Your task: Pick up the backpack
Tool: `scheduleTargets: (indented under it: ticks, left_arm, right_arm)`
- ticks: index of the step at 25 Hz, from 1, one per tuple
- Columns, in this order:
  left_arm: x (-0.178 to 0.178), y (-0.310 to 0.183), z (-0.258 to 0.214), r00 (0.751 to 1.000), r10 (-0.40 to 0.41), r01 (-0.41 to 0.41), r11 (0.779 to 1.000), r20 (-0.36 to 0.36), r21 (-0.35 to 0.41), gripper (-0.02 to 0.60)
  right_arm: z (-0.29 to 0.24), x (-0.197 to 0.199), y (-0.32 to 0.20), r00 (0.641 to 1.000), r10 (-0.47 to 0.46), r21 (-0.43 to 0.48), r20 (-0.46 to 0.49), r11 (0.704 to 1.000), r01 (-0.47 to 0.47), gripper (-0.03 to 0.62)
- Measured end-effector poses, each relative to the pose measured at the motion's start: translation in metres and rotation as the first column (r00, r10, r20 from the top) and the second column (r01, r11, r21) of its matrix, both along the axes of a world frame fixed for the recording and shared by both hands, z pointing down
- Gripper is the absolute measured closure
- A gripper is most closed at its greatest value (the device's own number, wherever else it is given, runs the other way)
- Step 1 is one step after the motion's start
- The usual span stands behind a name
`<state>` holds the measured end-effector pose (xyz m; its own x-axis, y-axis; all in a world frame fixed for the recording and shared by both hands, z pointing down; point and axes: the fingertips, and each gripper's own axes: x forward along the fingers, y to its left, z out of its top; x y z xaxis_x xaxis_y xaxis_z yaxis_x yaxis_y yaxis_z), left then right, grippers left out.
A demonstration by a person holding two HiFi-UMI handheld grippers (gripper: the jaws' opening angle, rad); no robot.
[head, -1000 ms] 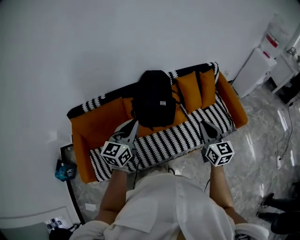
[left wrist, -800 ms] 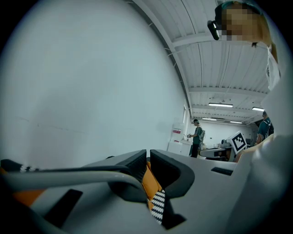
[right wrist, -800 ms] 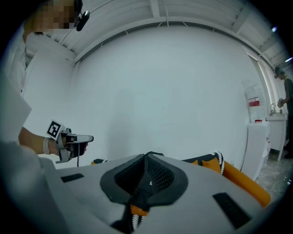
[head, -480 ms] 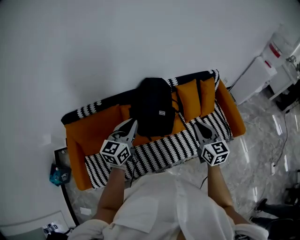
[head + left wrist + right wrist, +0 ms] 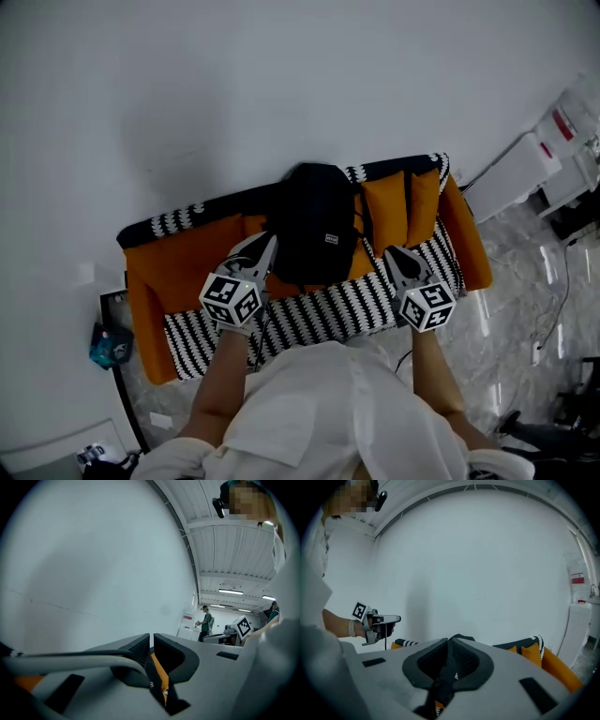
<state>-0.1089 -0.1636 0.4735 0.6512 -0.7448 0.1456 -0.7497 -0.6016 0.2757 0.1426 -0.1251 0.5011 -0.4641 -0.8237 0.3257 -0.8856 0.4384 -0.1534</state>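
A black backpack leans upright against the back of an orange sofa whose seat is striped black and white. My left gripper hovers over the seat at the backpack's lower left, jaws shut and empty. My right gripper hangs at its lower right, also shut and empty. Neither touches the bag. In the right gripper view the backpack's top shows just over the shut jaws, and the left gripper is at the left. In the left gripper view the shut jaws hide most of the bag.
Two orange cushions stand right of the backpack. A white cabinet is at the sofa's right, and a dark side table with a blue item at its left. A bare white wall backs the sofa. A person stands far off.
Both grippers have moved forward toward the sofa and slightly down, closing in on either side of the backpack. Their jaws have stayed shut.
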Motion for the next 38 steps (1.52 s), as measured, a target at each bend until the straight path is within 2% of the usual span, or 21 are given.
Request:
scheduleTargets:
  ticks: [11,17,19,21,31,38]
  left_arm:
    - [-0.011,-0.031,0.026,0.996,-0.085,0.086,0.995,0.013,-0.051,0.538]
    - [0.007,-0.042,0.043,0.991,-0.13,0.129,0.986,-0.005,-0.105,0.538]
    - [0.012,-0.047,0.046,0.989,-0.147,0.144,0.982,-0.017,-0.118,0.538]
    - [0.016,-0.052,0.05,0.987,-0.161,0.156,0.979,-0.024,-0.131,0.538]
    - [0.037,-0.076,0.072,0.988,-0.155,0.151,0.972,-0.011,-0.178,0.537]
    - [0.046,-0.091,0.098,0.993,-0.118,0.117,0.967,0.009,-0.226,0.464]
  right_arm:
    - [0.039,-0.019,-0.052,0.992,-0.122,-0.063,0.005,0.99,0.122,0.572]
    - [0.061,-0.022,-0.078,0.979,-0.203,-0.1,0.029,0.974,0.205,0.563]
    - [0.067,-0.023,-0.089,0.976,-0.216,-0.106,0.031,0.97,0.218,0.523]
    - [0.074,-0.023,-0.099,0.973,-0.227,-0.115,0.031,0.967,0.229,0.522]
    - [0.116,-0.013,-0.146,0.972,-0.229,-0.196,0.053,0.952,0.235,0.505]
    - [0.155,-0.012,-0.166,0.969,-0.243,-0.273,0.034,0.931,0.243,0.464]
